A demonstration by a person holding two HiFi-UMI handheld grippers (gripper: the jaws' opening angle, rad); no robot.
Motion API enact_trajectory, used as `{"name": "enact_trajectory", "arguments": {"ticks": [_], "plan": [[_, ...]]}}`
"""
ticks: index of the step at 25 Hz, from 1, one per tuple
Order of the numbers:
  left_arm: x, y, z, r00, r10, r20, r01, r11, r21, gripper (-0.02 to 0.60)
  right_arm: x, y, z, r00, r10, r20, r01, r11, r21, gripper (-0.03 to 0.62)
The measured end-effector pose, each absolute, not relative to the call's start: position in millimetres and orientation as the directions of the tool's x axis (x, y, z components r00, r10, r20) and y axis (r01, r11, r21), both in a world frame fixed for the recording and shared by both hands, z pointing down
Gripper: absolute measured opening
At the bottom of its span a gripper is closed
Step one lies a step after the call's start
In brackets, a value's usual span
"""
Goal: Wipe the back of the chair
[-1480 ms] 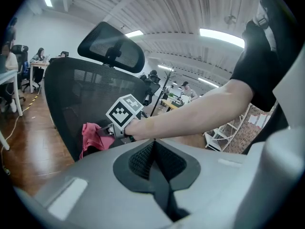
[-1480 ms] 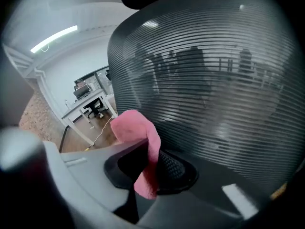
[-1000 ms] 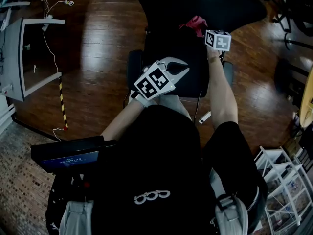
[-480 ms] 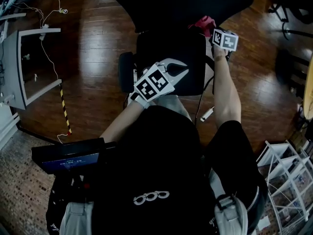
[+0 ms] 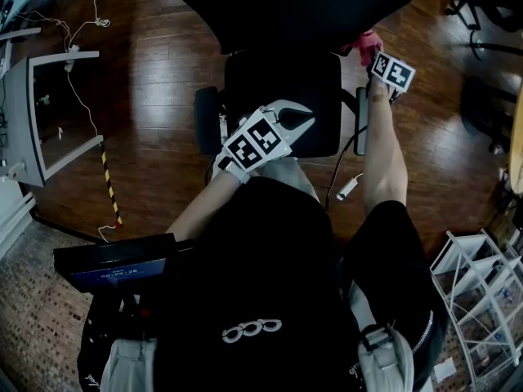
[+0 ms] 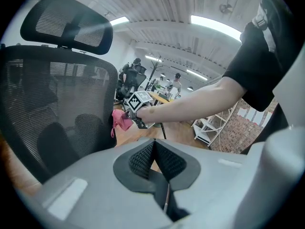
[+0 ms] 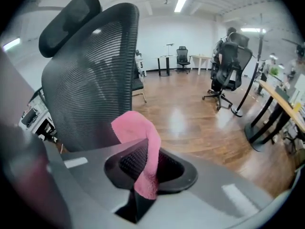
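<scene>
**A:** Check 1: your right gripper. What is the jaw state?

**B:** Its jaws are clamped on the cloth. You have the pink cloth pinched between the pads. Its free end rises above the jaws and folds over to the left.

**A:** Where is the cloth relative to the chair?

**B:** You hold it at the right edge of the back, past the far end of the right armrest. In the right gripper view the cloth overlaps the lower edge of the mesh. No view shows whether it touches the mesh.

**A:** Check 2: your left gripper.

**B:** Its jaws are pressed together with nothing between them. You hold it over the front edge of the seat, pointed past the back toward your right gripper. It is well apart from the cloth.

**A:** What is the chair orientation?

**B:** The back stands upright with the headrest above it. The seat faces you. The chair stands on the wood floor.
</scene>
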State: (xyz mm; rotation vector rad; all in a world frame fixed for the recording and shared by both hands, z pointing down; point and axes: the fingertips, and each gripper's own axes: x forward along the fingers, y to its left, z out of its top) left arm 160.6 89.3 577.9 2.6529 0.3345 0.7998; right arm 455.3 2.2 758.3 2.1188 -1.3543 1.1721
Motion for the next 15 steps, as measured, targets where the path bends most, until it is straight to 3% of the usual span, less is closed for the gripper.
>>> {"name": "enact_trajectory", "arguments": {"ticks": [6, 15], "plan": [[150, 89, 576, 0.817, 0.311, 0.485, 0.113, -0.912, 0.395, -0.009, 458, 17, 758, 0.242, -0.531, 0.812, -0.854, -0.513, -0.081, 0.043], [105, 70, 568, 0.835, 0.263, 0.483, 0.061, -0.917, 0.394, -0.009, 368, -45, 770, 0.109, -0.569, 0.815, -0.933, -0.341, -0.114, 0.043]]}}
